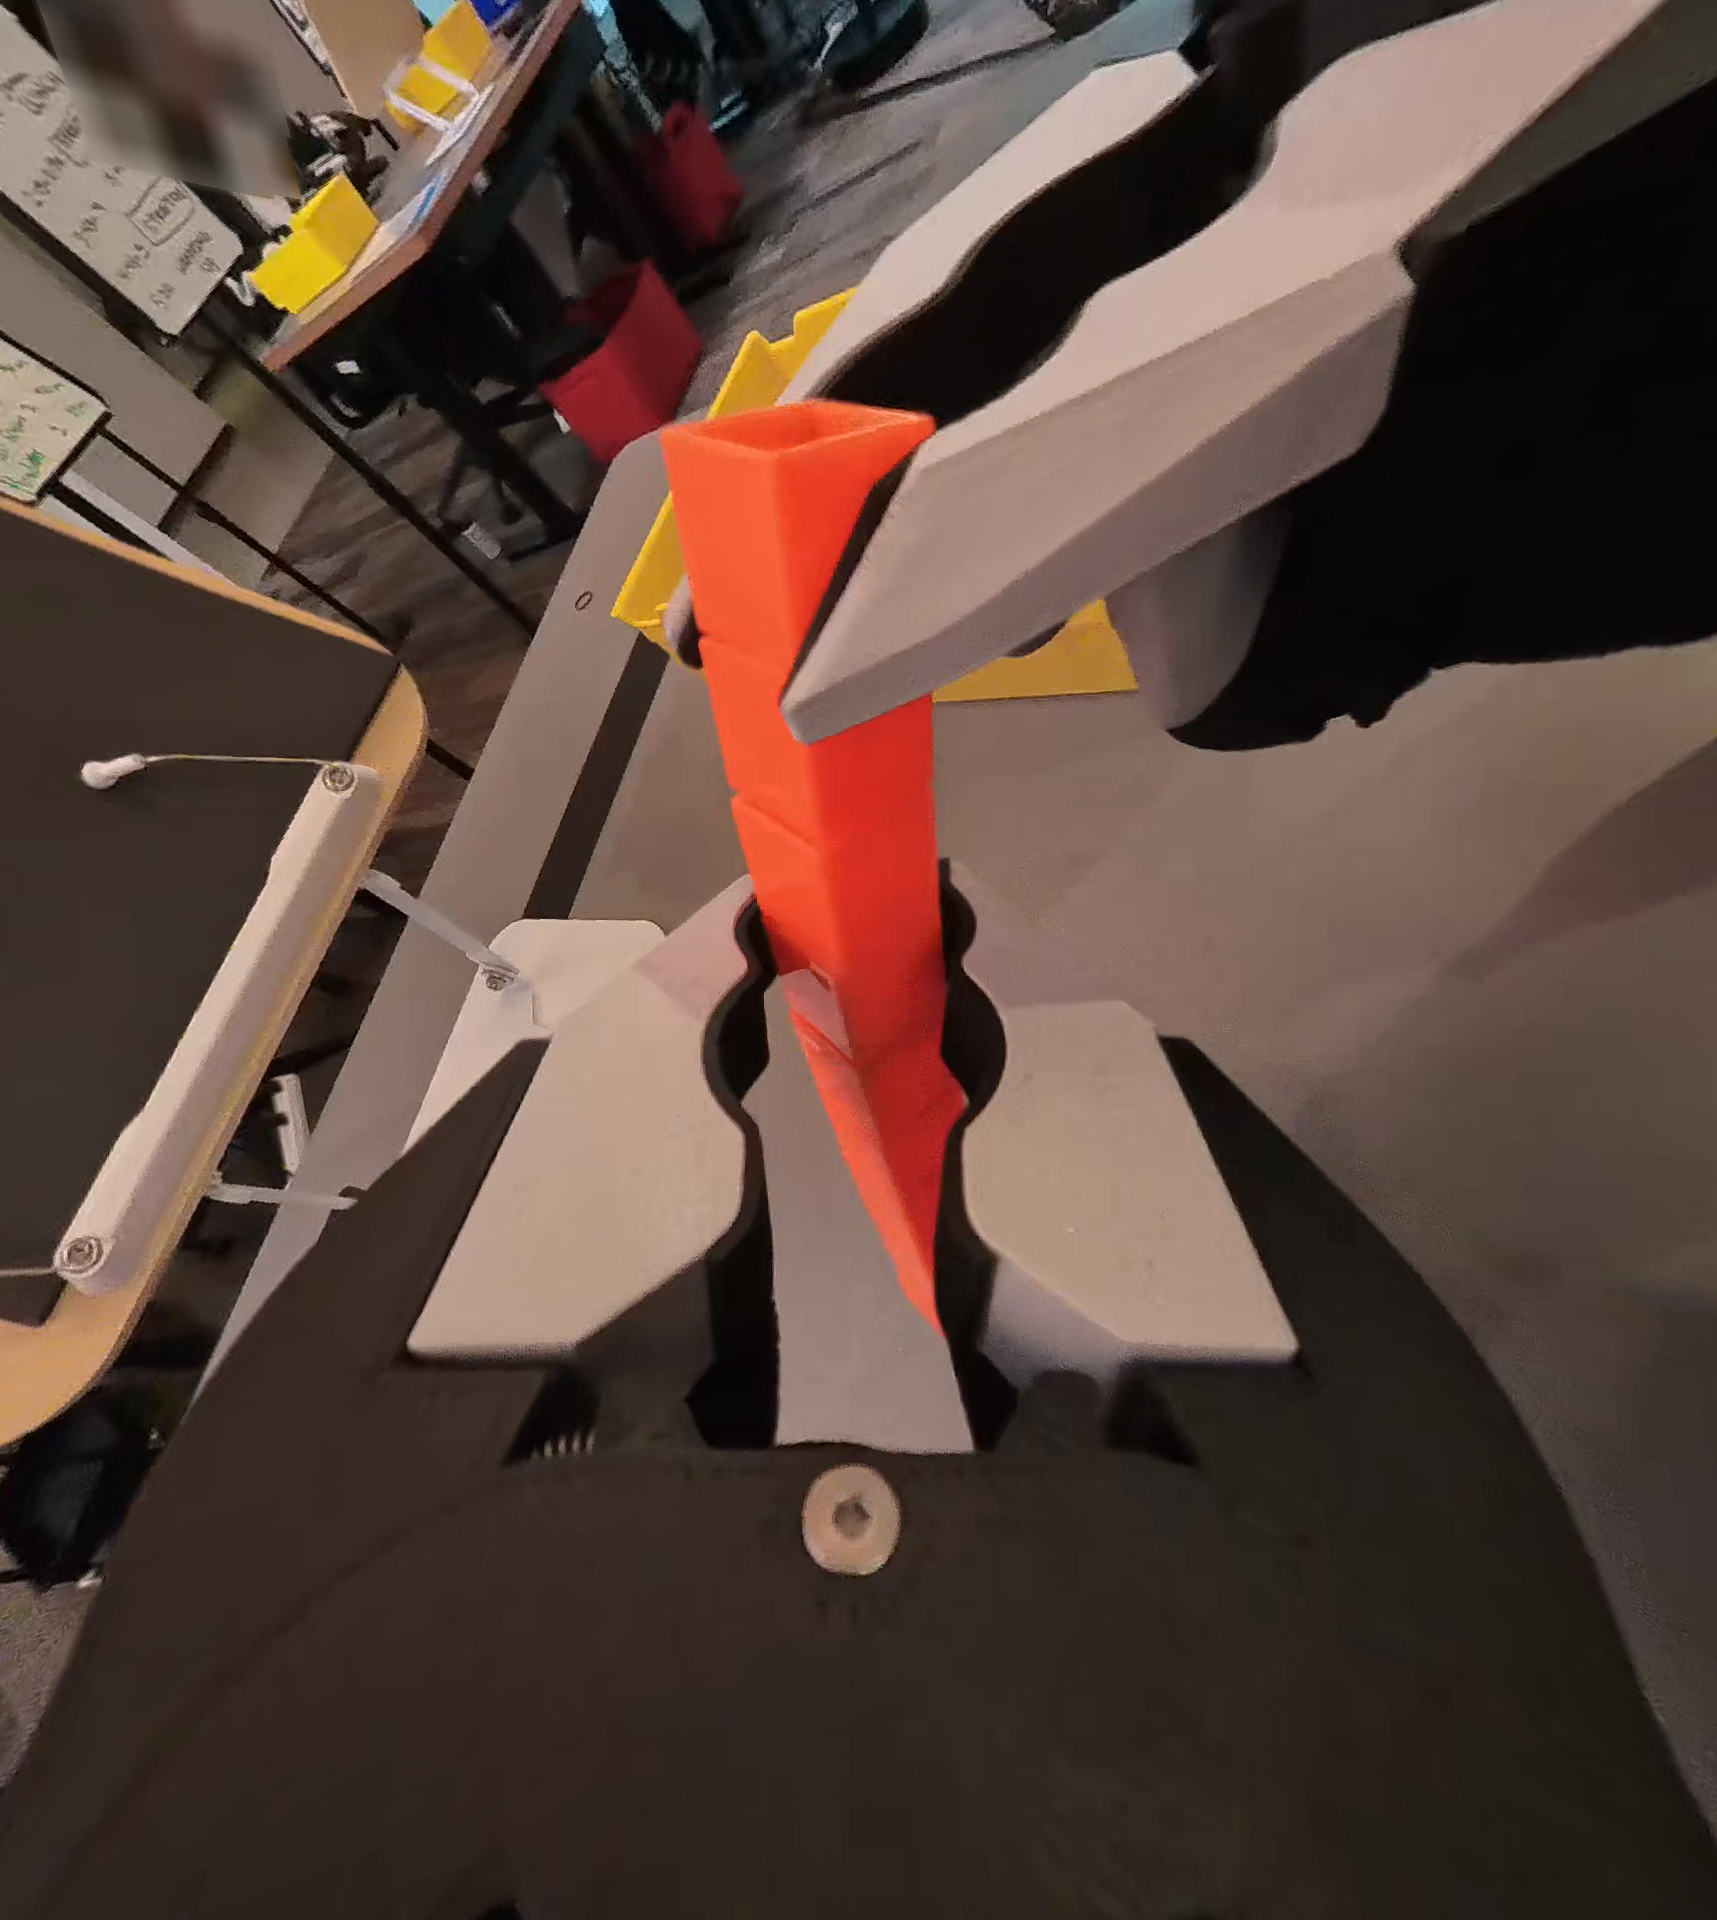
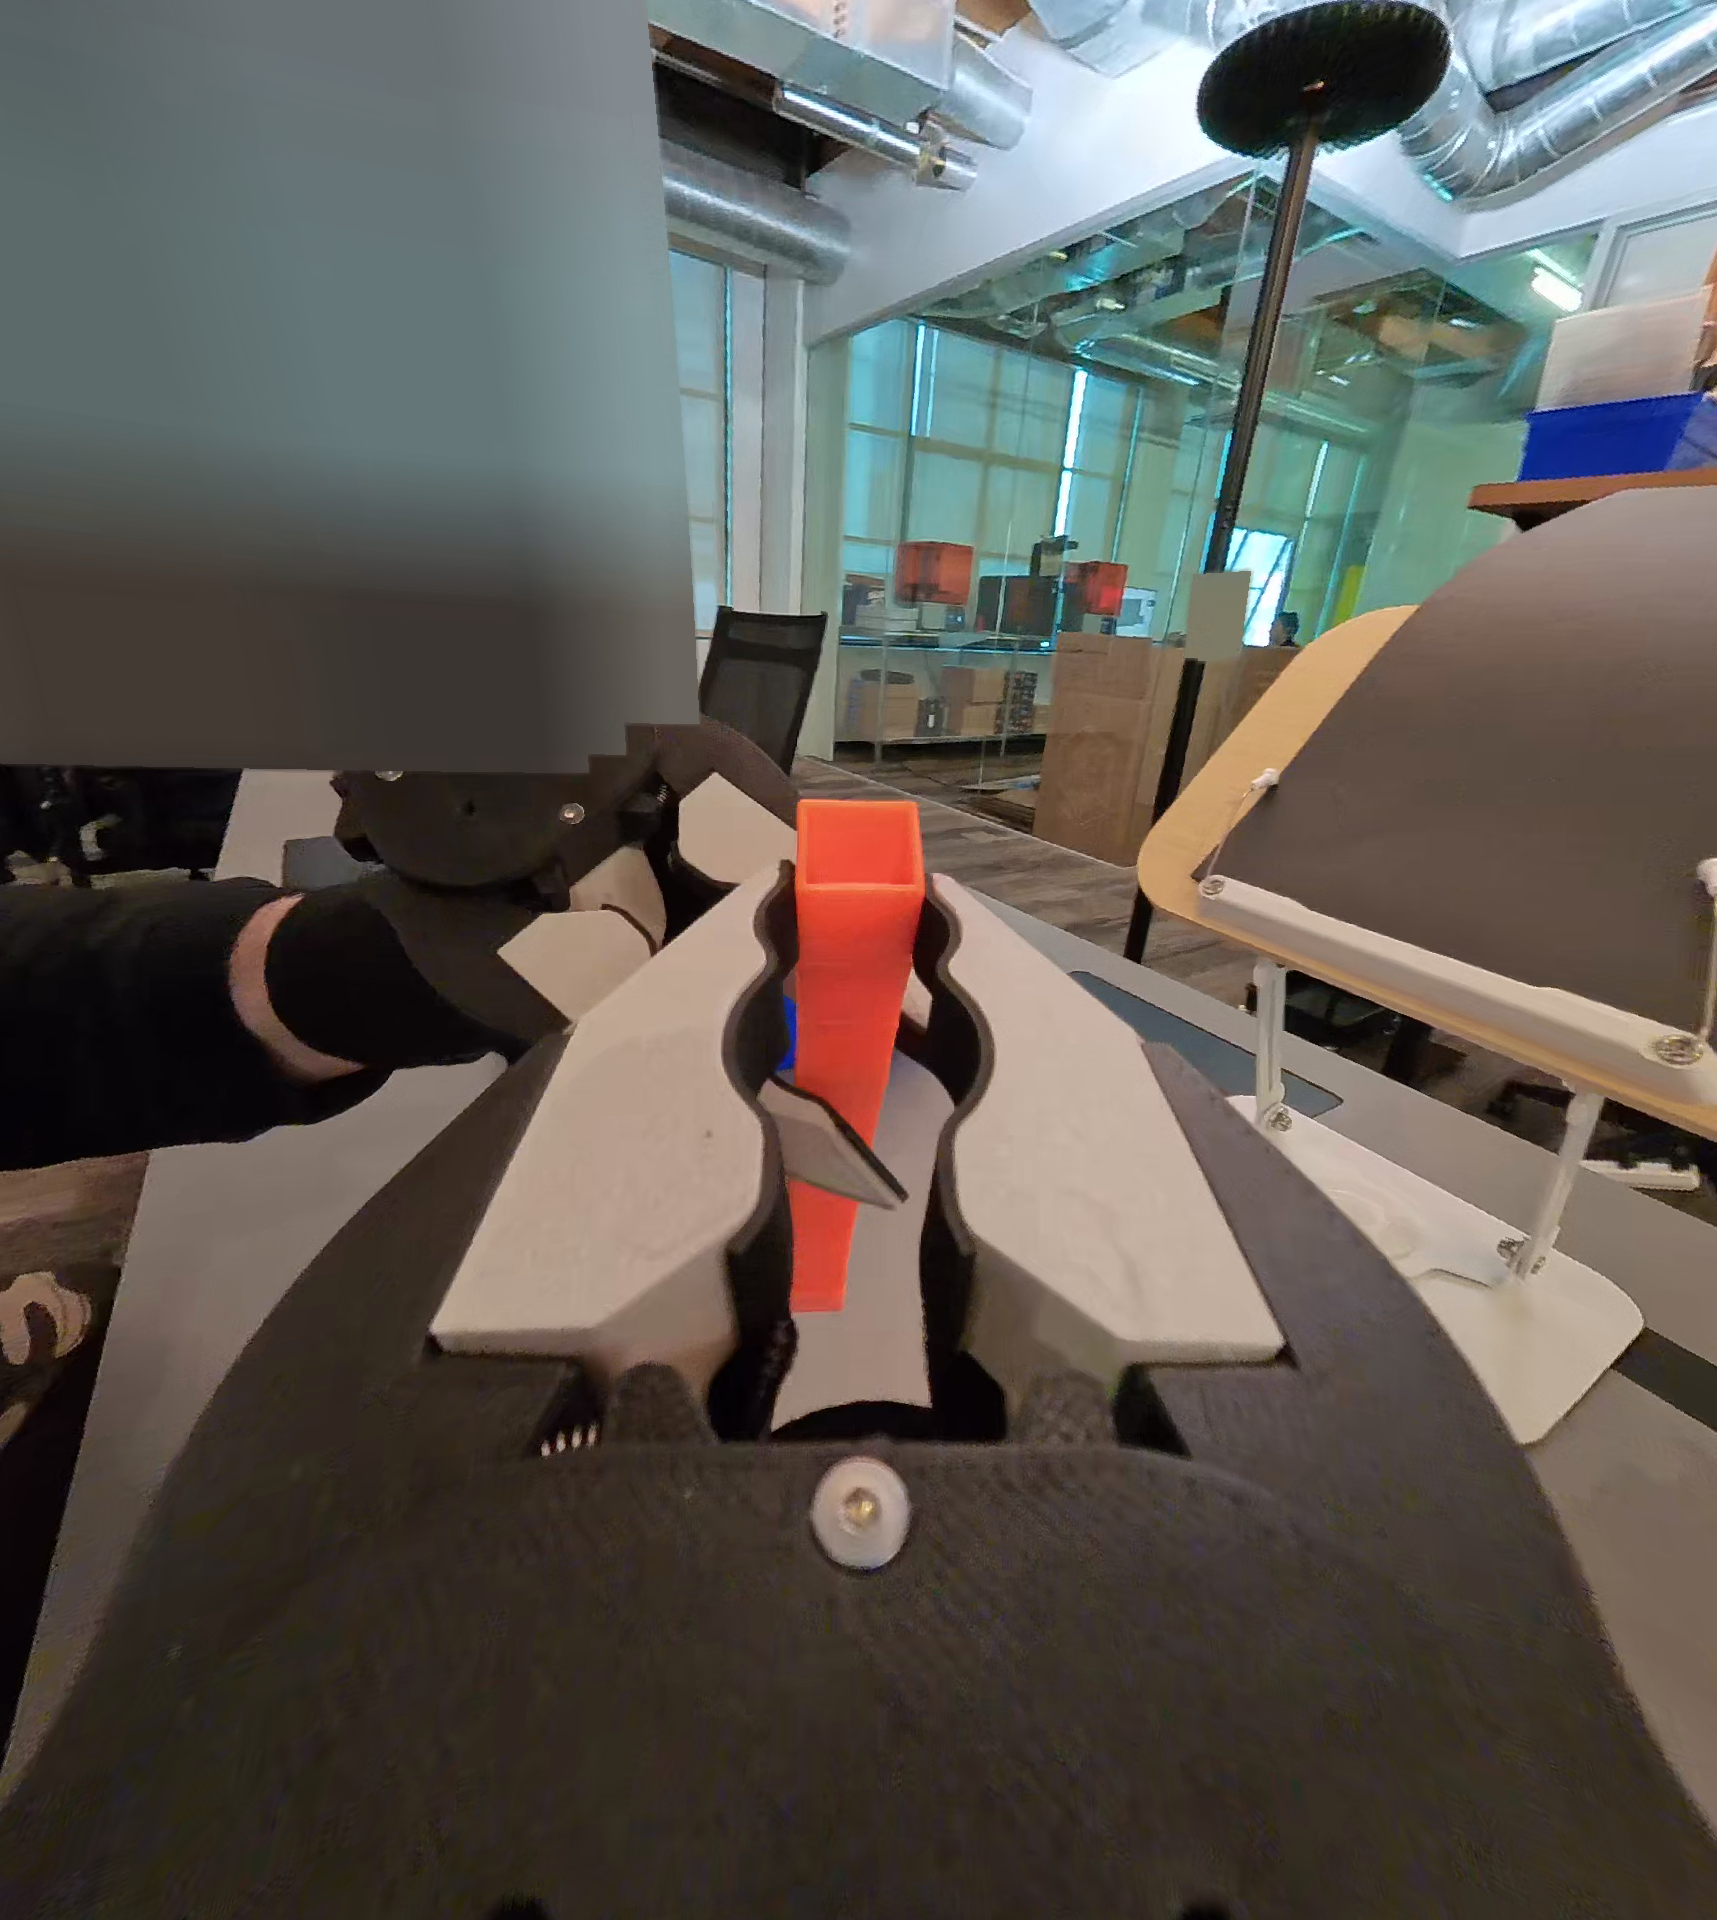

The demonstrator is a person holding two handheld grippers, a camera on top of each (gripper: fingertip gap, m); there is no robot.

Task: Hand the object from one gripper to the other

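Grey table (image 1: 1301,935) below, tilted board (image 2: 1560,748) beside. Handover midway: orange tube (image 1: 823,748) held in air by both claws. Left gripper (image 1: 849,914) clenched on lower part, pointing up along tube. Right gripper (image 2: 852,935) clenched near open top, coming in across. Left: release by one claw; which gives, cannot tell.

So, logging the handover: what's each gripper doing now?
Left gripper: shut on the orange square plastic tube.
Right gripper: shut on the same tube.
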